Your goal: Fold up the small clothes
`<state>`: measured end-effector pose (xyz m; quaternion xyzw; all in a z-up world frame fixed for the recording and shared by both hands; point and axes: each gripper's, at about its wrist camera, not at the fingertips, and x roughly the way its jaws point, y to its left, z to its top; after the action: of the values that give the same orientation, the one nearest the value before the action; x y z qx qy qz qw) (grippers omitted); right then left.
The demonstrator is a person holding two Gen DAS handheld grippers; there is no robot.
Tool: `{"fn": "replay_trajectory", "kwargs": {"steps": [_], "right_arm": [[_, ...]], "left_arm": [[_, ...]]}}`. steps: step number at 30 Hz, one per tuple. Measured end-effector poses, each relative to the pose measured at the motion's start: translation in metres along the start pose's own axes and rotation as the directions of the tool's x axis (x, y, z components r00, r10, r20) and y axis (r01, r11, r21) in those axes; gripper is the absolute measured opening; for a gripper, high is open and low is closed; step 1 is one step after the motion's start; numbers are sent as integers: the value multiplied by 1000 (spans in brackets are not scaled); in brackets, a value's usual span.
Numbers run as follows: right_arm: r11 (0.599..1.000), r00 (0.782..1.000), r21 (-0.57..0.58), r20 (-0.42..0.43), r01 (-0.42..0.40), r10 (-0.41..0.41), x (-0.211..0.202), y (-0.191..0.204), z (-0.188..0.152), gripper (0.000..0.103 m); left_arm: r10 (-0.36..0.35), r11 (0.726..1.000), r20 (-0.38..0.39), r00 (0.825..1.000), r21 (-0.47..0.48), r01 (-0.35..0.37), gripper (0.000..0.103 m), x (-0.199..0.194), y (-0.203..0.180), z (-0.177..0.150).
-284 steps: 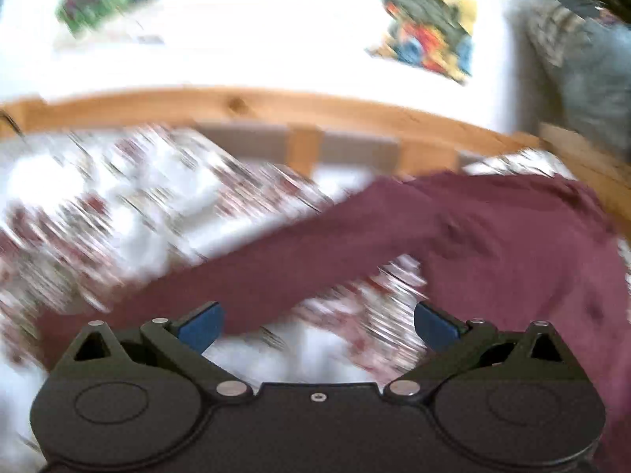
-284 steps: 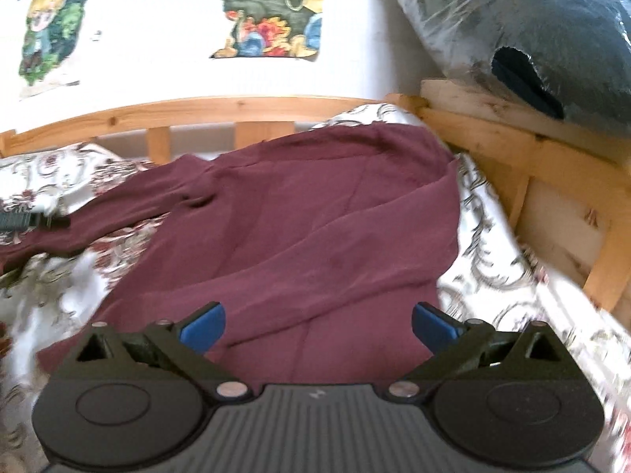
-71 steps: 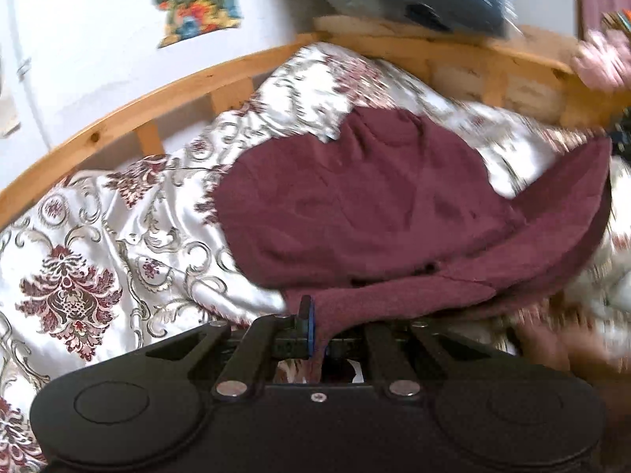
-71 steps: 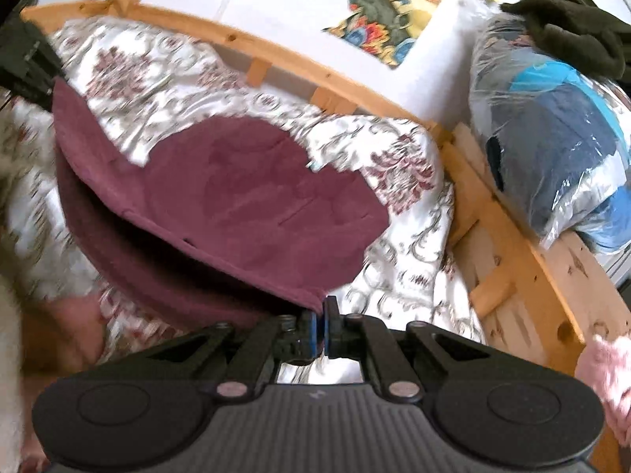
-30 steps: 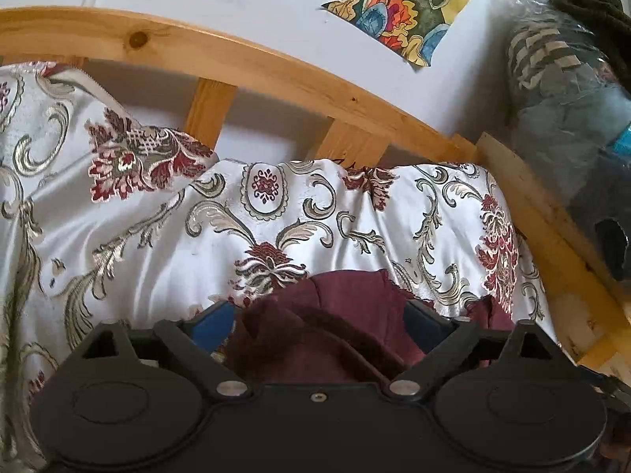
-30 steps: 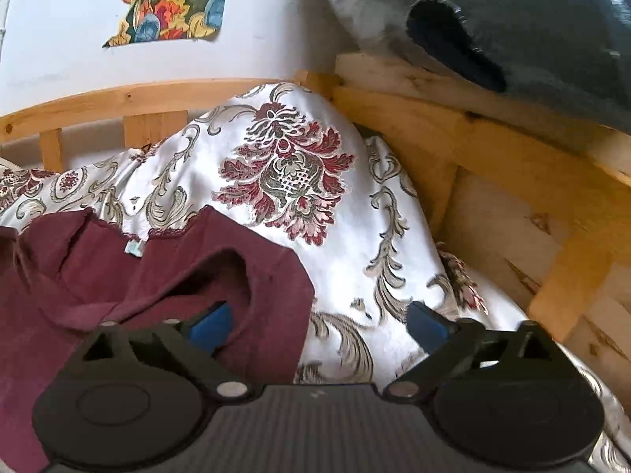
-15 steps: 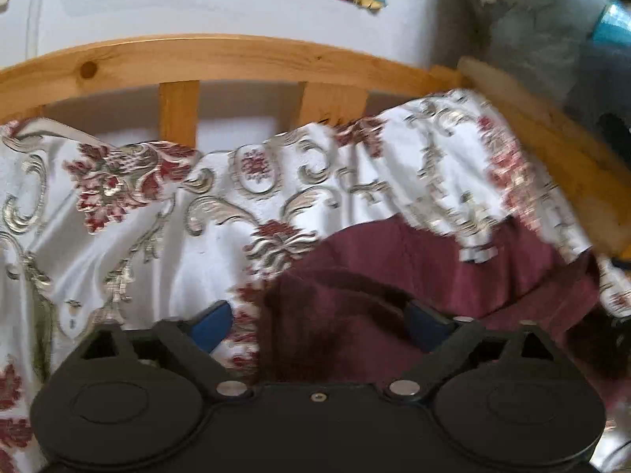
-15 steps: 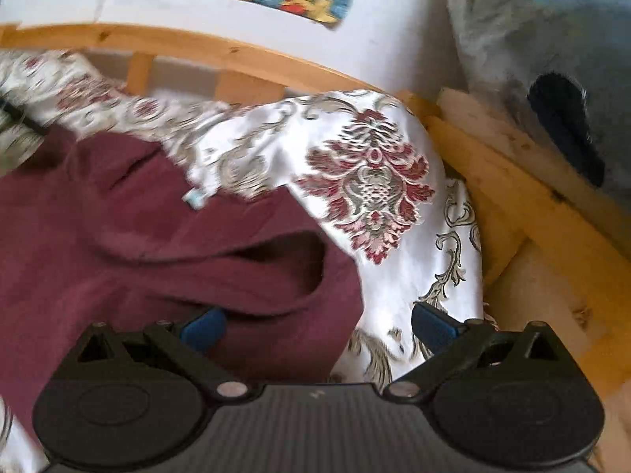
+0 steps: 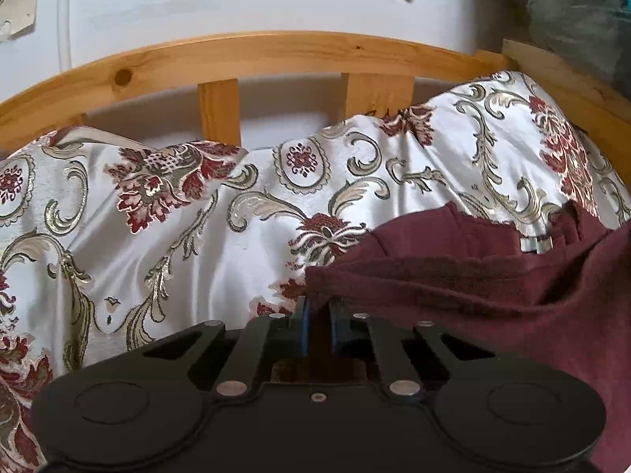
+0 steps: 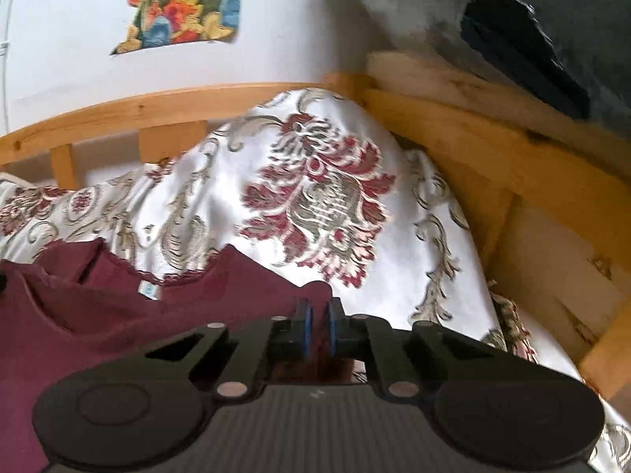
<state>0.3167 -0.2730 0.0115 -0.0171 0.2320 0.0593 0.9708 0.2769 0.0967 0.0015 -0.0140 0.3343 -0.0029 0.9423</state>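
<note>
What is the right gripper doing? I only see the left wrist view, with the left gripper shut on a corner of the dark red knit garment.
Observer: The right gripper is also shut, pinching the dark red knit garment at its right-hand corner.
Operator: Anything to that side of the bed?
Observer: Yes. A bundle in torn clear plastic wrap, with dark blue fabric showing through the hole, sits above the wooden side rail.

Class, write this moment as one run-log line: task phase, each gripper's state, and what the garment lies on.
phase: regrasp for next fold | left gripper: shut on maroon top | right gripper: shut on maroon top | surface: patterned bedspread
</note>
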Motion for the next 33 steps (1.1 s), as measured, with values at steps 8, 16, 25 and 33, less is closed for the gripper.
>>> {"fn": "replay_trajectory", "kwargs": {"steps": [8,16,25,33], "right_arm": [[997,999,64,8,49,-49,-13,-12,-17,74],[1000,999,5,36,0,-1,-56,-1,-48,101],[992,993,64,26,113,-115,-82,6,-92,103],[985,985,55,34,166,-168,-89,-1,-107,103]], "left_arm": [[6,997,-27,1000,-71,-8,34,1,11,4],[44,997,22,999,-57,-43,99,-13,2,8],[71,995,-31,997,79,-68,102,-16,-35,-3],[42,997,-109,993,66,-35,102,-32,-49,-12]]}}
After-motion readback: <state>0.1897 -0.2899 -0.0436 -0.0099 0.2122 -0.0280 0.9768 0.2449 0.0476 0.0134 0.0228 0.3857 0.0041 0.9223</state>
